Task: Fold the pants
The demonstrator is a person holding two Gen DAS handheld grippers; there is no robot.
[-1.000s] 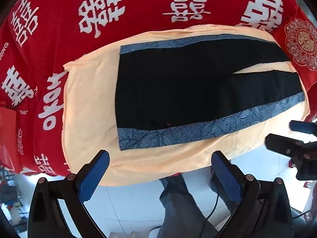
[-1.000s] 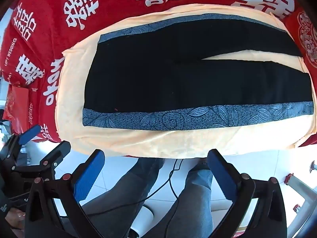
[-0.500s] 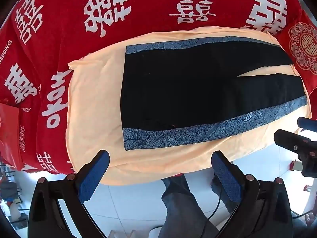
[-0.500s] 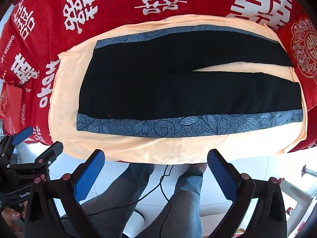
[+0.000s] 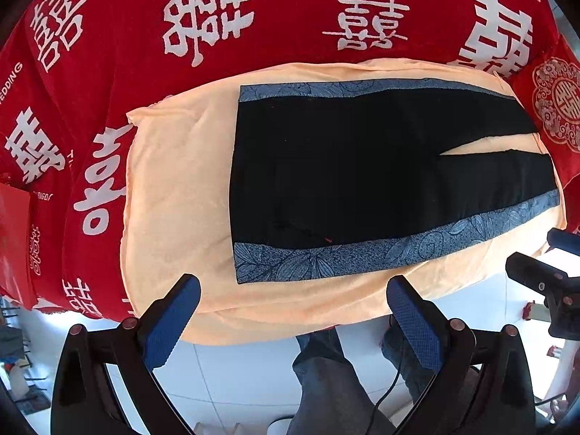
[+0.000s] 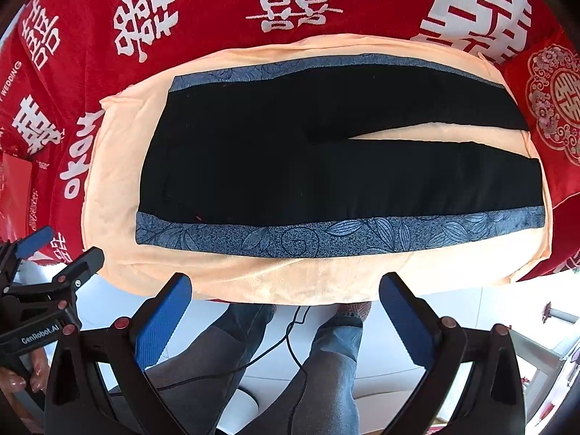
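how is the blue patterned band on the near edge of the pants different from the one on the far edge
The near band looks wider than the far band, perhaps only through the fisheye lens. Leaf and swirl prints read clearly on the near band and only faintly on the far band. Both are blue-grey strips running the length of the black pants, which lie flat on the peach cloth.

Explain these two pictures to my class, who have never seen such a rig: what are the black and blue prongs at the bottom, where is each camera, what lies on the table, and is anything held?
There is no robot arm. A person holds a two-finger gripper in each hand, each with a fisheye camera looking along its fingers. One picture shows the left gripper, the other the right gripper. The blue prongs are their finger pads. Both are open and hold nothing. Ahead, black pants with blue patterned side stripes lie flat and unfolded on a peach cloth over a red tablecloth. Below are the person's legs.
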